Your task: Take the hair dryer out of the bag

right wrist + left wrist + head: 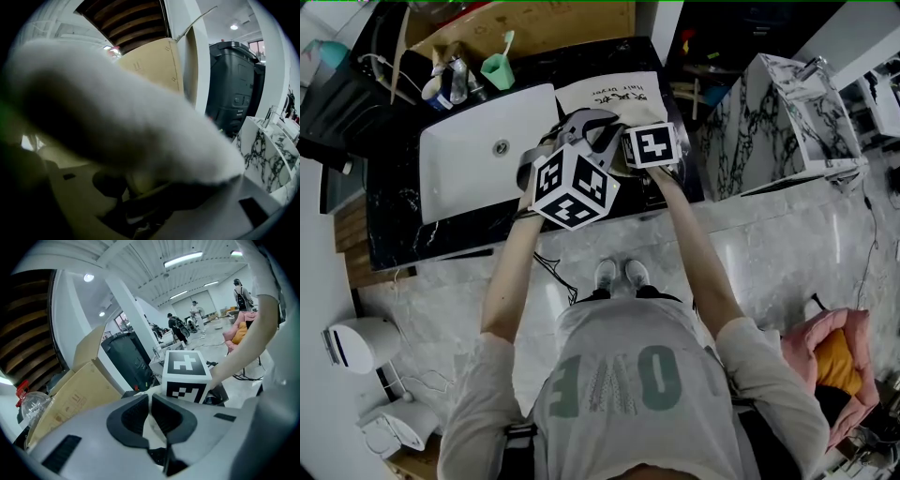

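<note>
counter (394, 220): black marble, under the jaws | sink (469, 164): white, set into it, left of the jaws | bag (614, 94): cream, printed, lying just beyond the jaws | cup (497, 70): green, beyond-left of the jaws, bottles (450, 84) beside it

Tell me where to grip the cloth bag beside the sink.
Take the bag by its near edge, coming from the person's side. It lies flat with the printed end far away, so probably only that near hem offers a fold; the left hand-held gripper pinches pale cloth there.
</note>
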Demonstrator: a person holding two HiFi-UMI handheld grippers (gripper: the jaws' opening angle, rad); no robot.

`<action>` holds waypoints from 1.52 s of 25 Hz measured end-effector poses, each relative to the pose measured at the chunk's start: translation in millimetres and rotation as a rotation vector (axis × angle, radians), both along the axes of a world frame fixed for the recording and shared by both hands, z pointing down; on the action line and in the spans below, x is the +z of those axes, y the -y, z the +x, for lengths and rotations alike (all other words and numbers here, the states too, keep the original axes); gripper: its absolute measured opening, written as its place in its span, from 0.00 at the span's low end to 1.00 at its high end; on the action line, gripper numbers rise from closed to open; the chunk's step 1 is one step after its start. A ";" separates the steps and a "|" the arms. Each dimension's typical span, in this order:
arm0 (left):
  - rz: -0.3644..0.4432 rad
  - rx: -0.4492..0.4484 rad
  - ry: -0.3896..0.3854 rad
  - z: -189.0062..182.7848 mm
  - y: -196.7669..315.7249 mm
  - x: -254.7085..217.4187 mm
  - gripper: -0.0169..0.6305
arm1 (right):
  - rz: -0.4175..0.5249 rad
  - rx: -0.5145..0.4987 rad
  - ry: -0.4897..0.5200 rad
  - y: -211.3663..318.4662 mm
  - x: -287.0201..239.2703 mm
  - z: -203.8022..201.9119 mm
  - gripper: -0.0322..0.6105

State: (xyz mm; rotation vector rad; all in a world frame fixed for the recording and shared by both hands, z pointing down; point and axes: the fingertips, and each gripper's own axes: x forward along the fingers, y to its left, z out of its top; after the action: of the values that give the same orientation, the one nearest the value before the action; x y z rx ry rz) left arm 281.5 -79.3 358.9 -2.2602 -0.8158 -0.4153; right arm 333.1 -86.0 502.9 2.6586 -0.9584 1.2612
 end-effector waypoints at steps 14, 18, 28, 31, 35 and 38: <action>0.014 -0.025 0.003 8.4 8.0 5.3 0.10 | -0.094 0.010 -0.045 -14.1 3.2 16.0 0.44; 0.030 -0.023 -0.003 9.5 3.6 5.1 0.10 | -0.046 0.016 -0.039 -14.7 -3.5 13.7 0.44; 0.081 -0.058 -0.034 19.1 3.8 6.7 0.10 | 0.004 0.015 -0.054 -22.1 -22.6 -13.5 0.44; 0.088 -0.063 -0.034 19.1 2.4 8.6 0.10 | 0.015 0.017 -0.056 -27.0 -25.8 -26.3 0.44; 0.086 -0.076 -0.027 17.5 3.1 11.0 0.10 | 0.070 0.020 -0.052 -35.4 -28.1 -46.5 0.44; 0.089 -0.085 -0.022 15.2 3.6 13.7 0.10 | 0.117 0.017 -0.055 -42.6 -30.1 -65.3 0.44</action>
State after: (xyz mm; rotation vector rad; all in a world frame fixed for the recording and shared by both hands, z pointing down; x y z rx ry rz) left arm 296.6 -82.9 372.7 -2.2182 -0.6784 -0.4565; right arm 267.8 -43.4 472.8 2.7786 -1.0351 1.1624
